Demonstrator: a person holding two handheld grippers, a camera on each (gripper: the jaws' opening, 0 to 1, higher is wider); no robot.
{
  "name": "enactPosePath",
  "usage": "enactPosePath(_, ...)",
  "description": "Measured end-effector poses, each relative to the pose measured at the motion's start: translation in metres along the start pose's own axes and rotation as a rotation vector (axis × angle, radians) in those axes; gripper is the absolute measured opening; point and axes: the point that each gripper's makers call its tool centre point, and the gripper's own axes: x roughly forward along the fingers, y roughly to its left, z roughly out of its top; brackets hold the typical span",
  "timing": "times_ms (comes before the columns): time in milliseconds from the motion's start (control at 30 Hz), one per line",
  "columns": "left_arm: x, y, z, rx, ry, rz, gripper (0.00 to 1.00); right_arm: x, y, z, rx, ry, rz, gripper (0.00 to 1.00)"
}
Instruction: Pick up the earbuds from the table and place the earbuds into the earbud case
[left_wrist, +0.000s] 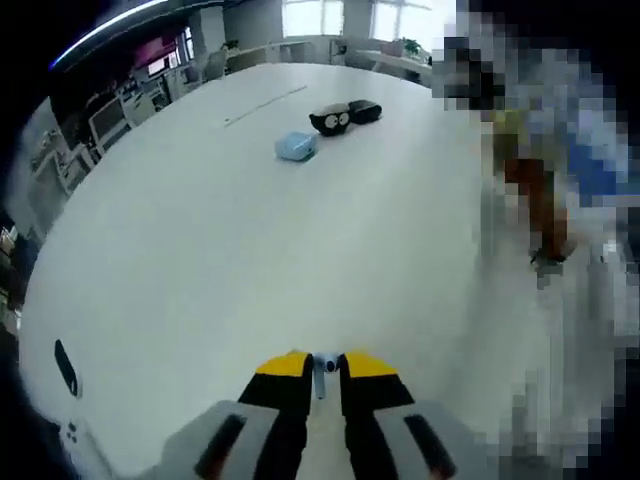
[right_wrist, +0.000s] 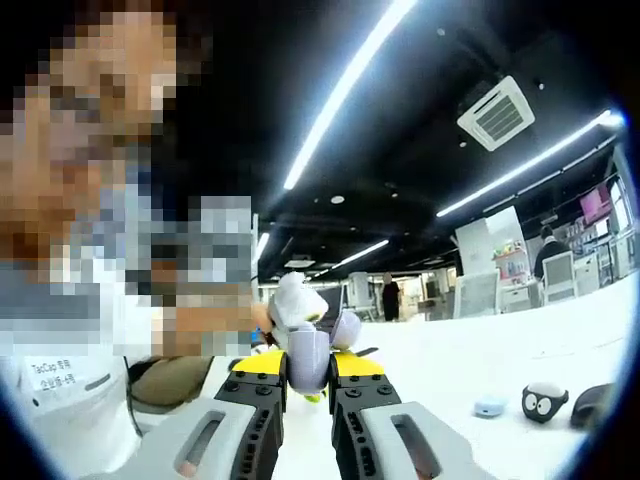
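Left hand-held gripper (left_wrist: 322, 372) pinches earbud (left_wrist: 324, 374); right hand-held gripper (right_wrist: 308, 368) clamps open earbud case (right_wrist: 303, 340).

White table (left_wrist: 250, 230), black googly-eyed toy (left_wrist: 330, 121), black pouch (left_wrist: 364, 110), ceiling light strips (right_wrist: 340, 90)

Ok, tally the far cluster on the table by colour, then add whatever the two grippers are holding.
Light blue object: 1
Black objects: 2
Earbud, held: 1
Pale case, held: 1
Total: 5
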Motion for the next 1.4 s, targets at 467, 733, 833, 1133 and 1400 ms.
enactPosePath(467, -0.071, -0.07, 0.132, -0.116, -0.732, -0.31, 0.13, 0.001, -0.012, 0.0, 0.076, -0.055, -0.056, 0.15)
enactPosePath(733, -0.095, -0.11, 0.167, -0.084, -1.003, -0.419, 0.13, 0.002, -0.015, 0.003, 0.089, -0.083, -0.083, 0.15)
enactPosePath(833, -0.098, -0.116, 0.175, -0.108, -1.073, -0.461, 0.13, 0.003, -0.013, 0.005, 0.094, -0.092, -0.085, 0.15)
enactPosePath(1133, -0.071, -0.139, 0.185, -0.118, -1.073, -0.539, 0.13, 0.01, -0.009, -0.004, 0.074, -0.053, -0.095, 0.15)
enactPosePath(1400, -0.058, -0.141, 0.175, -0.056, -1.01, -0.485, 0.13, 0.01, -0.008, -0.002, 0.071, -0.051, -0.097, 0.15)
